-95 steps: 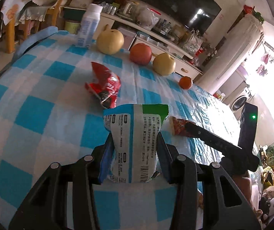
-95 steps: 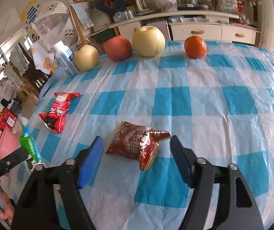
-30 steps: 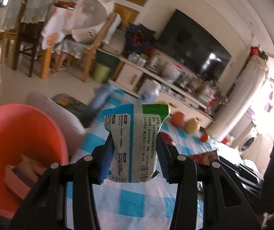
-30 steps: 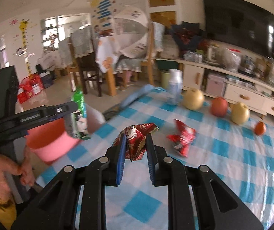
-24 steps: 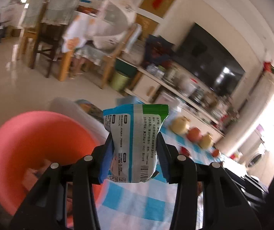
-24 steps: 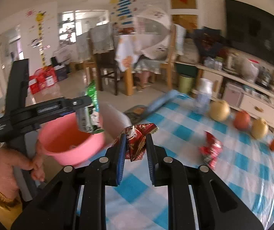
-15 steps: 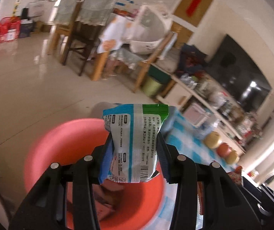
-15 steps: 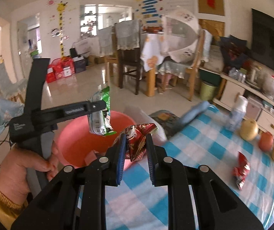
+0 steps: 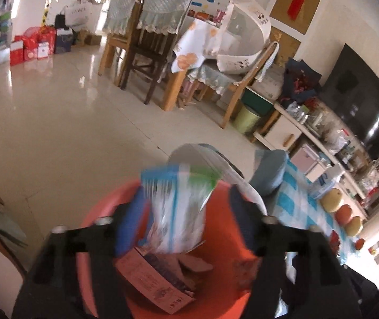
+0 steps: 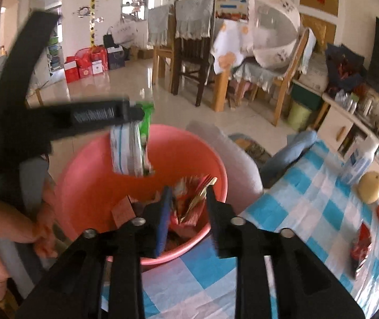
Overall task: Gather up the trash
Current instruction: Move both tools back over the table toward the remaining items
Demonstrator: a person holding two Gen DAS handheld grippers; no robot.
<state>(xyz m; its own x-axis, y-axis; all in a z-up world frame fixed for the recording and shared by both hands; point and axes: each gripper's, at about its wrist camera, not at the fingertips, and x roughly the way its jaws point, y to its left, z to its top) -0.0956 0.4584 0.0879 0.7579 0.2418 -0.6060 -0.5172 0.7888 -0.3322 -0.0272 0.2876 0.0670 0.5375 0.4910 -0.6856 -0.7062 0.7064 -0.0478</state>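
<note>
A: What's over the pink basin (image 10: 88,186)?

B: On its left side, the left gripper (image 9: 186,212) stands wide; the white-and-blue packet (image 9: 178,207), blurred, hangs loose between its pads above the basin. Further right, the right gripper (image 10: 188,212) stands partly apart around the red foil wrapper (image 10: 189,202); whether it grips, I cannot tell.

A: How would they handle?

B: Light, crinkly, slippery film, I'd judge; pinch a flat sealed edge. The packet's print is unreadable. One more red wrapper (image 10: 359,250) lies on the checked surface (image 10: 309,207), right of the basin.
</note>
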